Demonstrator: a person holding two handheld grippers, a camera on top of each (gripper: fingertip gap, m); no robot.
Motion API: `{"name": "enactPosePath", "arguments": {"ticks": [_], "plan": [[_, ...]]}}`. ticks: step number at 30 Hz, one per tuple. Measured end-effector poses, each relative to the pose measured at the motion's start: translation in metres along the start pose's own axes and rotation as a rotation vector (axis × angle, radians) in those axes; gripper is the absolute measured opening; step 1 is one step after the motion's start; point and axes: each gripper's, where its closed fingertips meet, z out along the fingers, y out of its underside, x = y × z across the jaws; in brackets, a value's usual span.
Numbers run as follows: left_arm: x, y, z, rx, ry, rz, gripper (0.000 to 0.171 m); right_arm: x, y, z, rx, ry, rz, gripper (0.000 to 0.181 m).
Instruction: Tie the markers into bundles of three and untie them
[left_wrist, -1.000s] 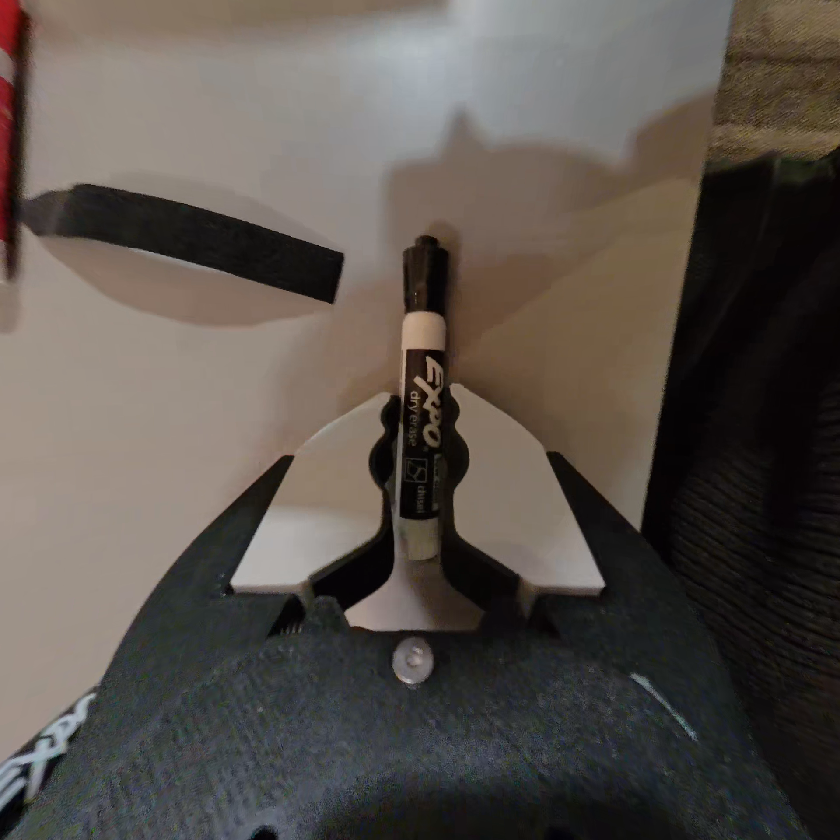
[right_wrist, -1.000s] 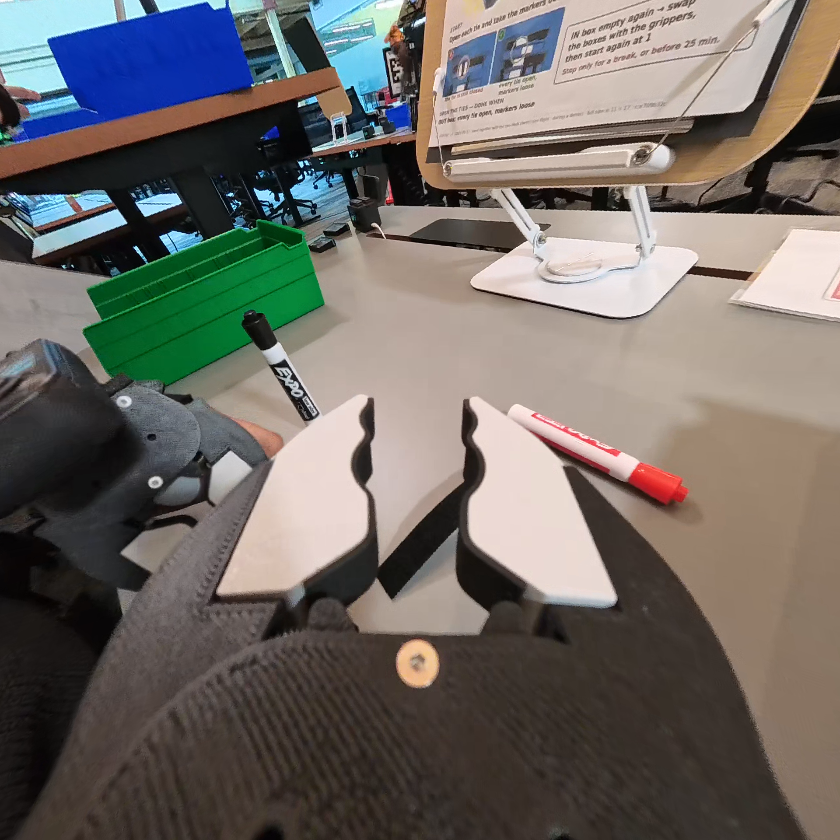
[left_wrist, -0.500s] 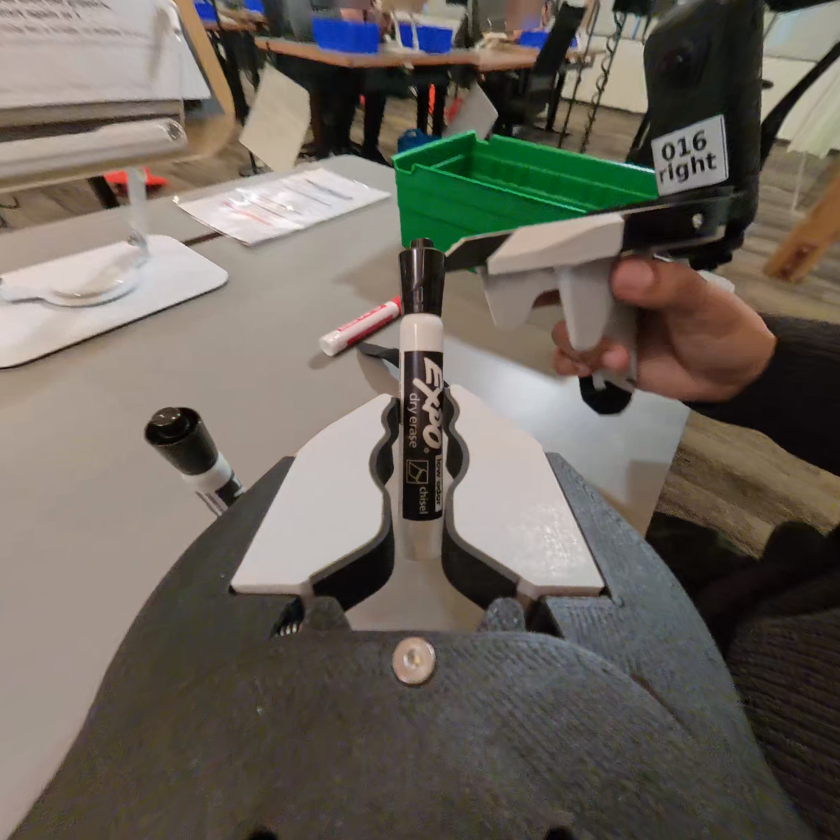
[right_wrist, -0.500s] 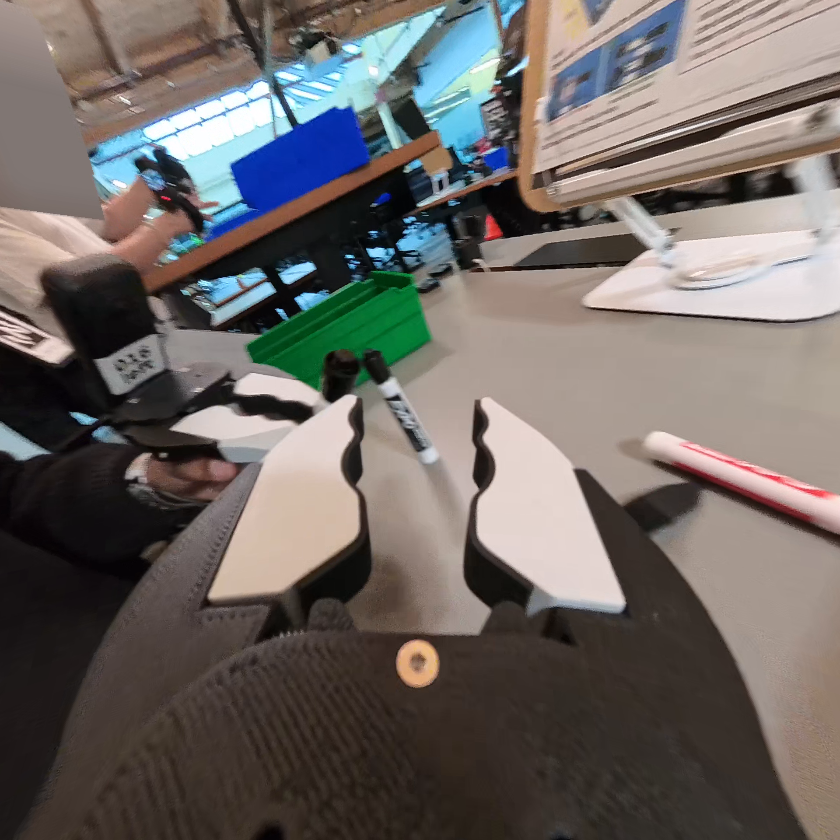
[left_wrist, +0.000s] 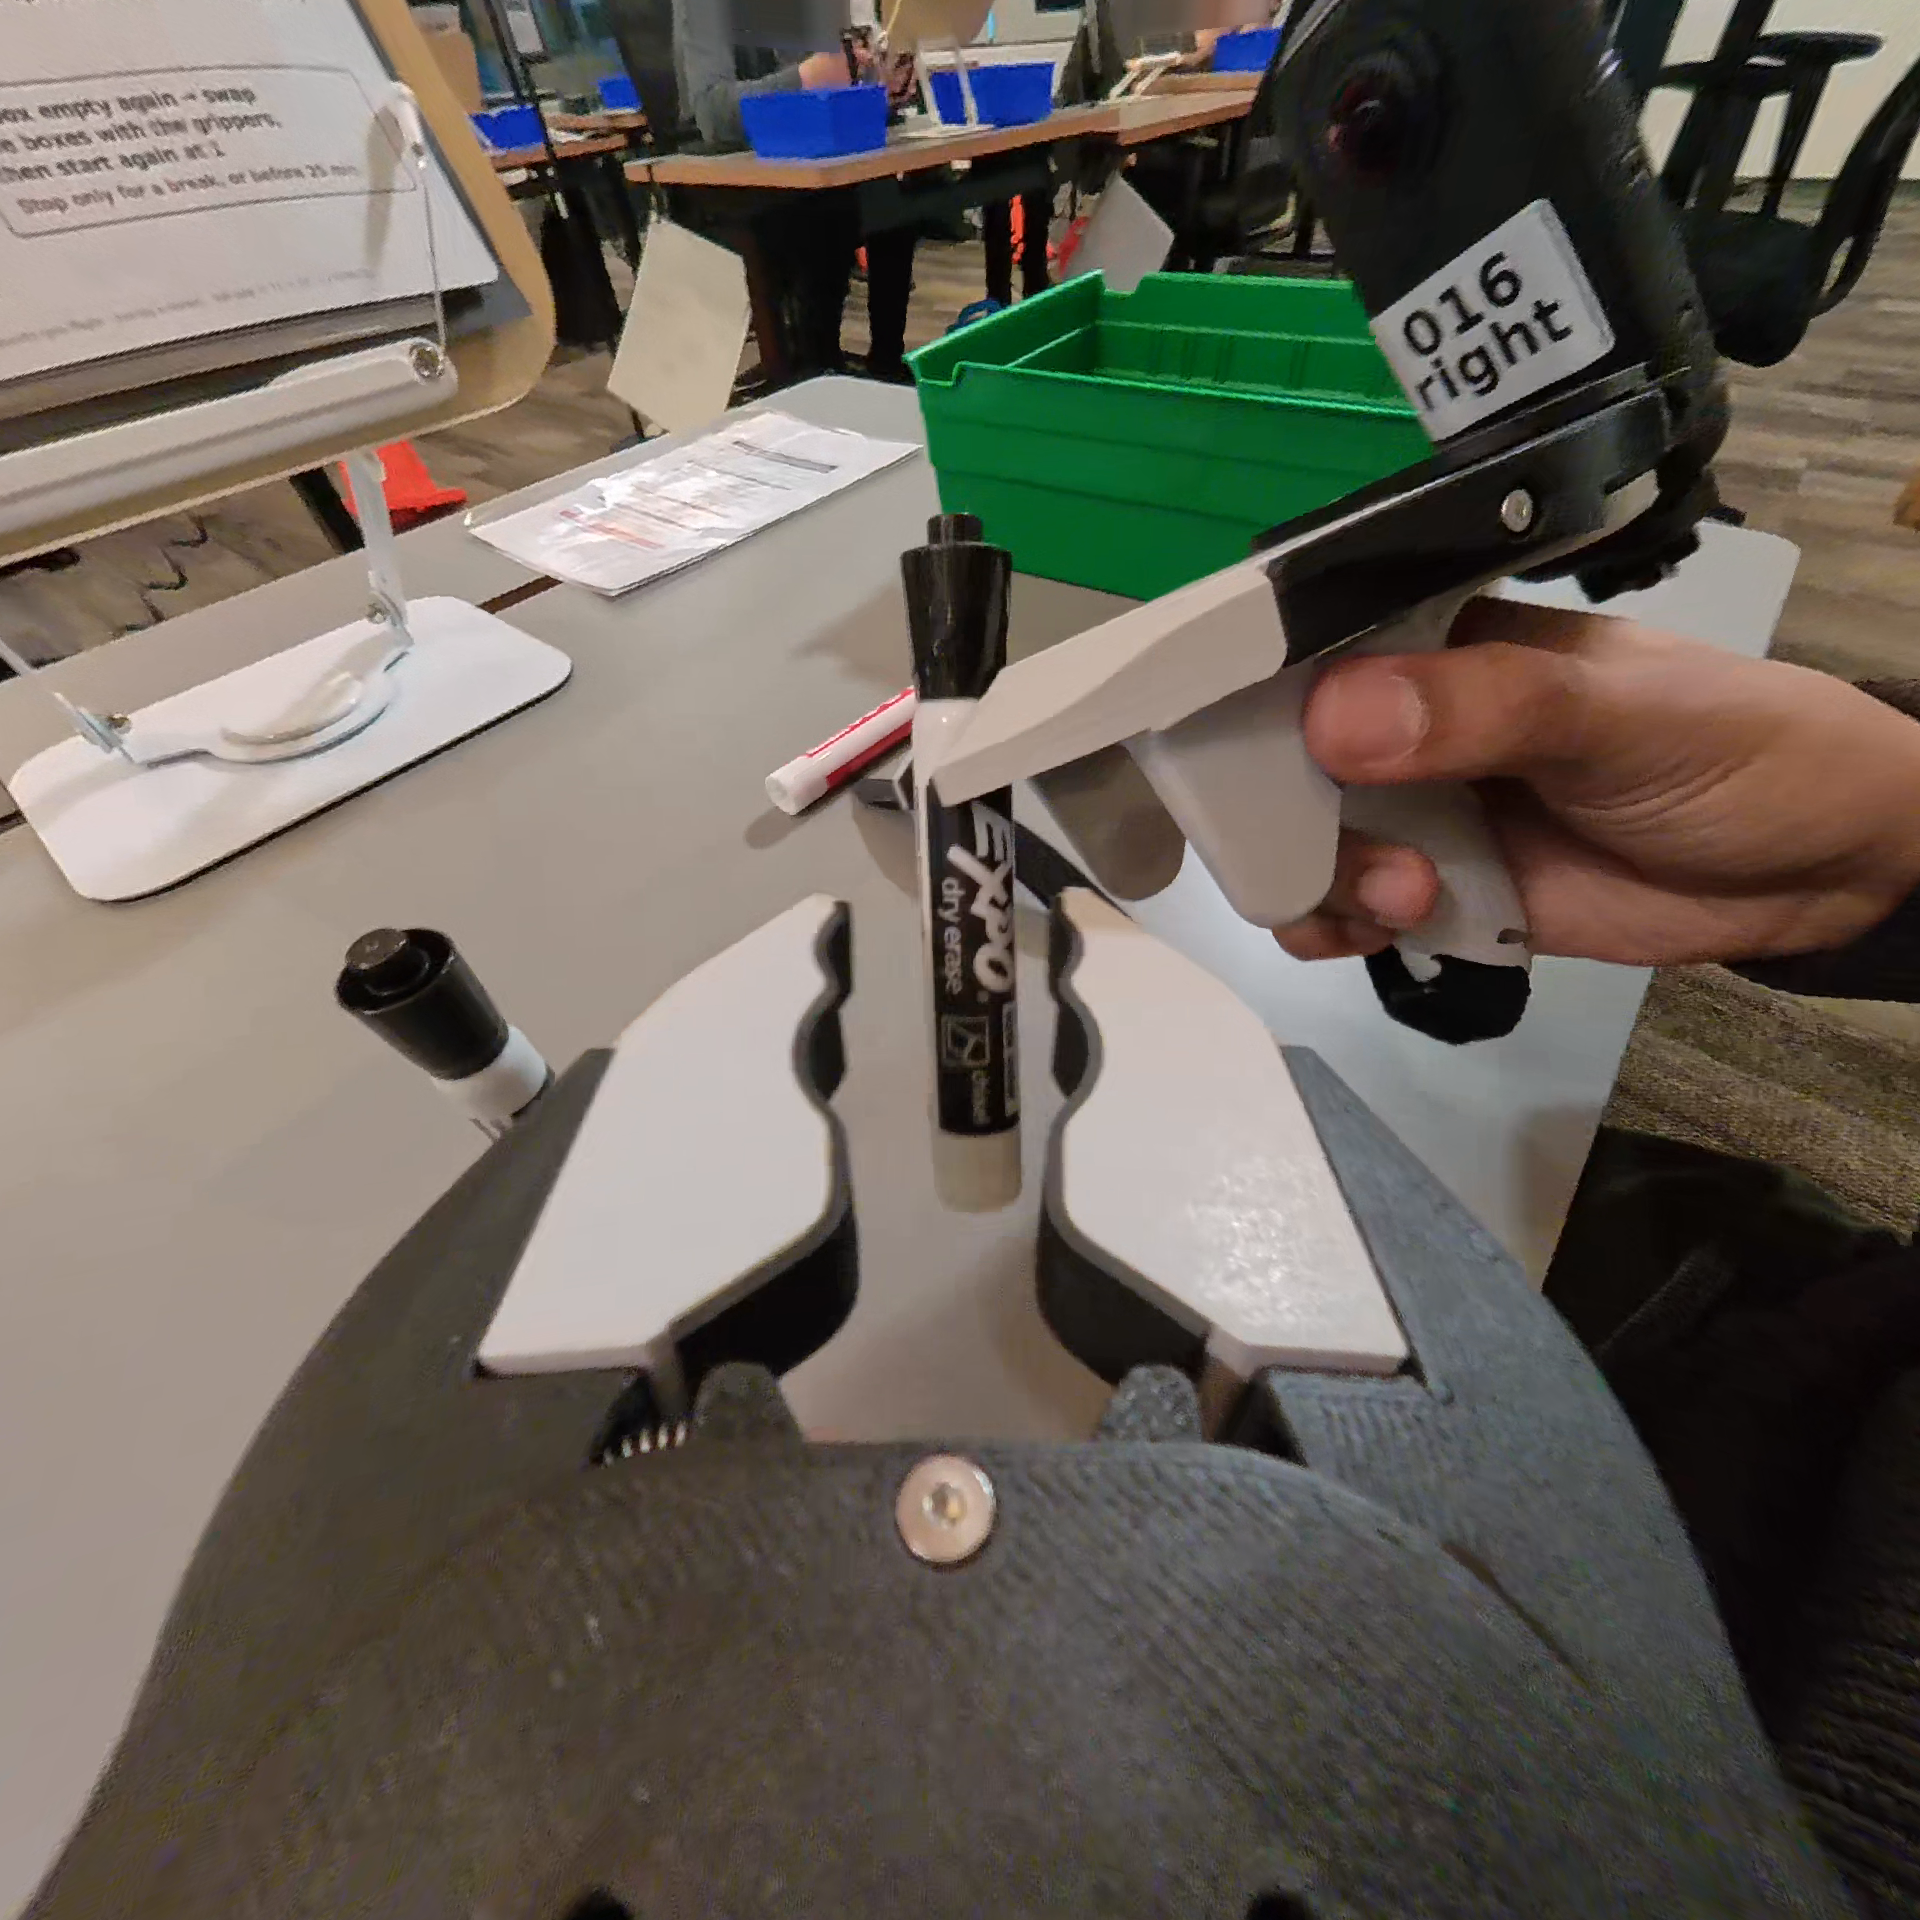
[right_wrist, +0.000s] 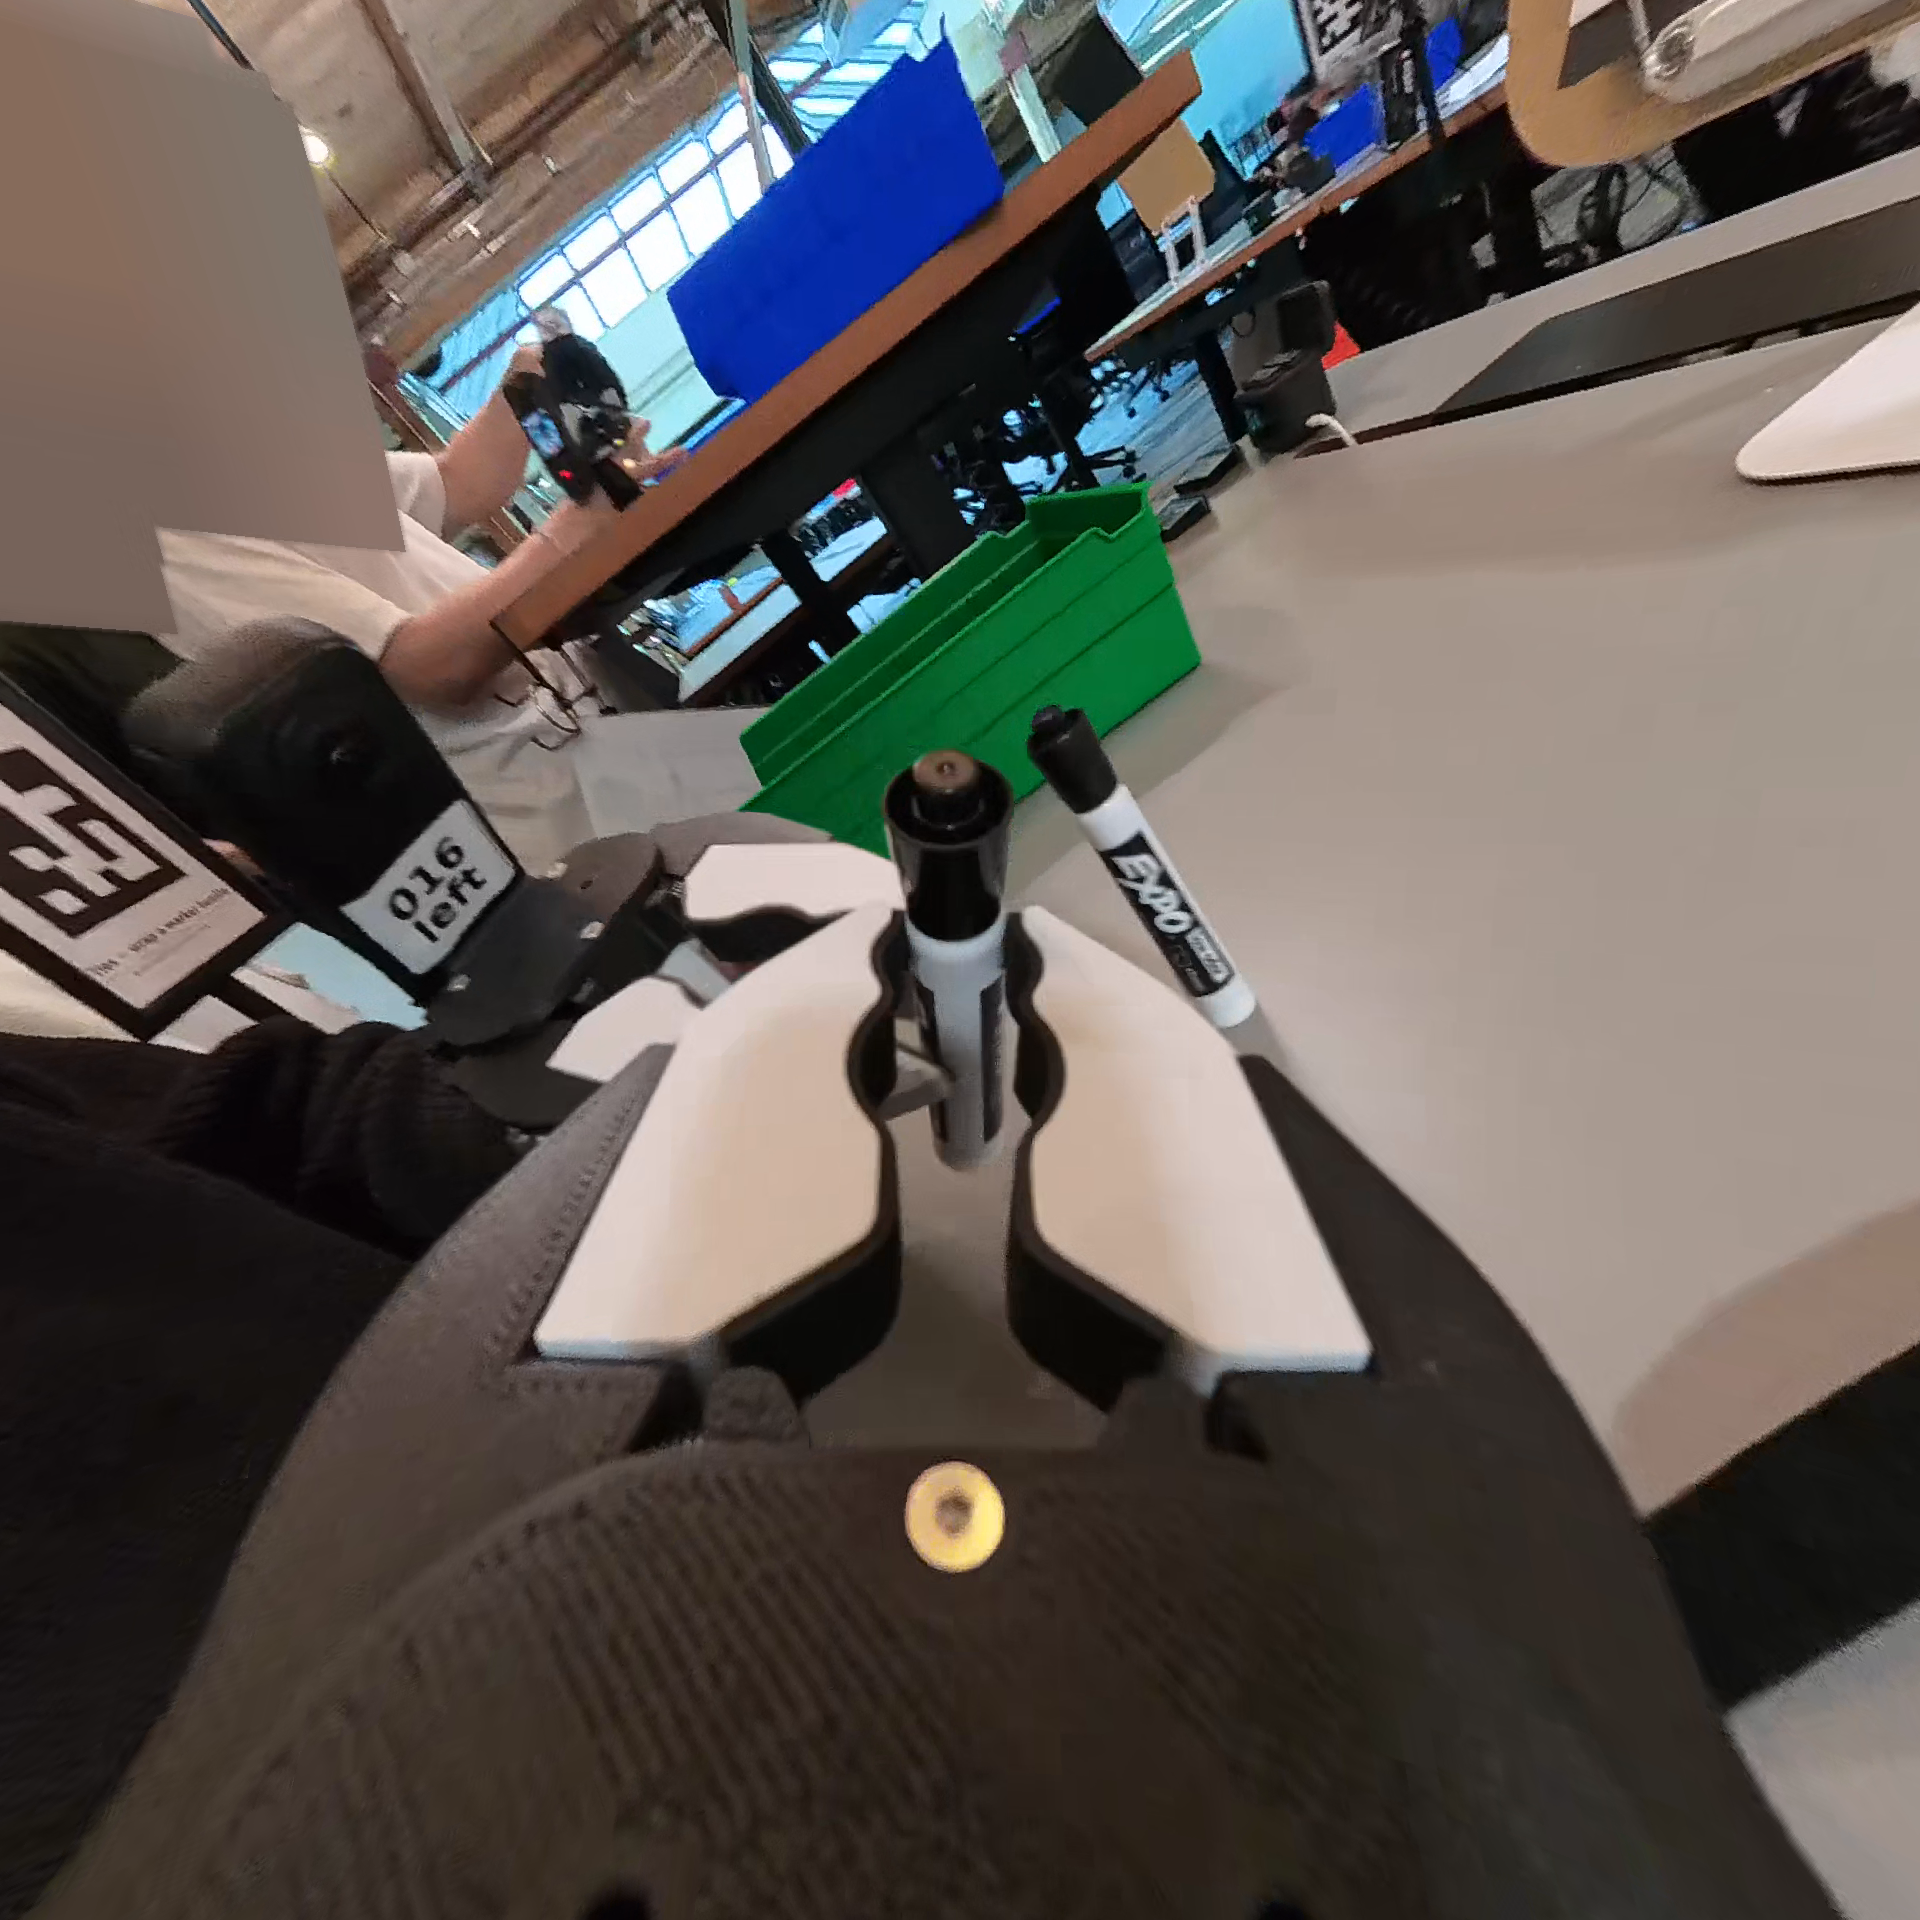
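A black marker (left_wrist: 954, 644) stands upright between the fingers of my left gripper (left_wrist: 945, 920), which is open with a gap on each side of it. My right gripper (left_wrist: 940, 764) comes in from the right and is shut on the marker's barrel. In the right wrist view the right gripper (right_wrist: 951, 925) pinches that marker (right_wrist: 951, 831), and the left gripper (right_wrist: 790, 873) sits just behind it. A second black marker (left_wrist: 436, 1029) (right_wrist: 1143, 883) lies on the table. A red marker (left_wrist: 842, 748) and a black strap (left_wrist: 1034, 862) lie farther back.
A green bin (left_wrist: 1143, 436) stands at the back right of the grey table (left_wrist: 260, 1195); another green bin (right_wrist: 987, 665) shows in the right wrist view. A document stand with a white base (left_wrist: 281, 727) is at the left. The table edge runs along the right. My two grippers' fingertips are within a few centimetres of each other.
My left gripper, shut on the black marker before, has opened. My right gripper swung left off the strap, came in and closed on that marker.
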Motion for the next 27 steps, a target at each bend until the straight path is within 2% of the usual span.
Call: {"name": "enactPosePath", "arguments": {"ticks": [3,8,12,16,20,27], "plan": [[-0.011,-0.002,-0.006,0.023,-0.039,-0.005,0.053,0.015,-0.005,-0.002,-0.006,0.059,-0.061,0.018],[-0.048,-0.006,-0.025,0.086,-0.188,-0.037,0.055,0.039,-0.016,0.010,-0.061,0.106,-0.227,0.018],[-0.072,0.022,-0.027,-0.003,-0.262,-0.049,0.054,0.055,-0.023,0.034,-0.118,0.112,-0.341,0.018],[-0.078,0.048,-0.021,-0.112,-0.246,-0.075,0.054,0.066,-0.013,0.068,-0.217,0.060,-0.396,0.018],[-0.082,0.053,-0.021,-0.122,-0.249,-0.102,0.053,0.070,-0.003,0.092,-0.269,-0.013,-0.355,0.018],[-0.080,0.063,-0.015,-0.165,-0.213,-0.124,0.053,0.073,0.005,0.099,-0.295,-0.035,-0.356,0.018]]}}
